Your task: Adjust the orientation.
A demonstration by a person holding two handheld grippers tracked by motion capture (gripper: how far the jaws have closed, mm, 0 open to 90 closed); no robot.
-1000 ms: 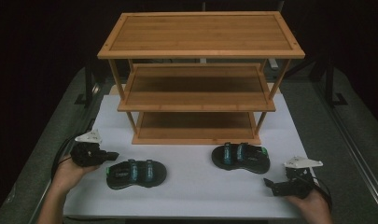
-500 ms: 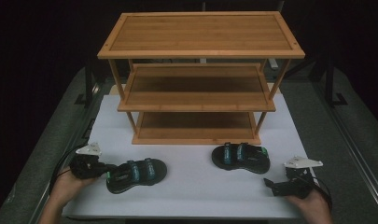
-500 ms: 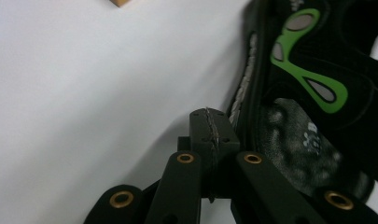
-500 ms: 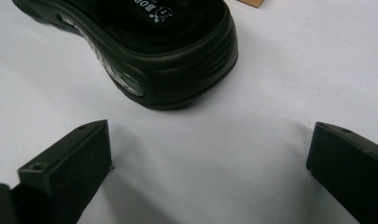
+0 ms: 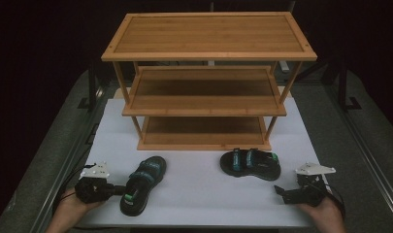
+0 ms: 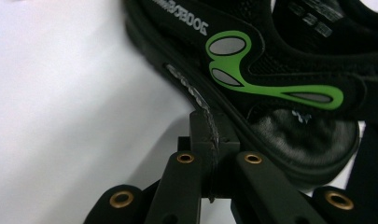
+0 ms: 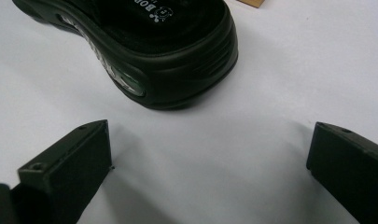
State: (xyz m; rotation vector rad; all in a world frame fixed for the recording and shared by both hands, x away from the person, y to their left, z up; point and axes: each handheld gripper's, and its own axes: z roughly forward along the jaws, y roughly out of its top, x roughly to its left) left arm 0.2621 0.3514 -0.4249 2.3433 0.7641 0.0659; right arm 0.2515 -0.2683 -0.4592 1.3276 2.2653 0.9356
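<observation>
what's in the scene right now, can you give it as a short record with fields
setting: white table top with a three-tier wooden shelf rack, all tiers bare
left sandal: black with green trim, lying at an angle in front of the rack
right sandal: black with teal straps, lying crosswise
left gripper: shut on left sandal's sole edge
right gripper: open, apart from right sandal, facing its end
hands: one on each gripper, at the table's near edge
</observation>
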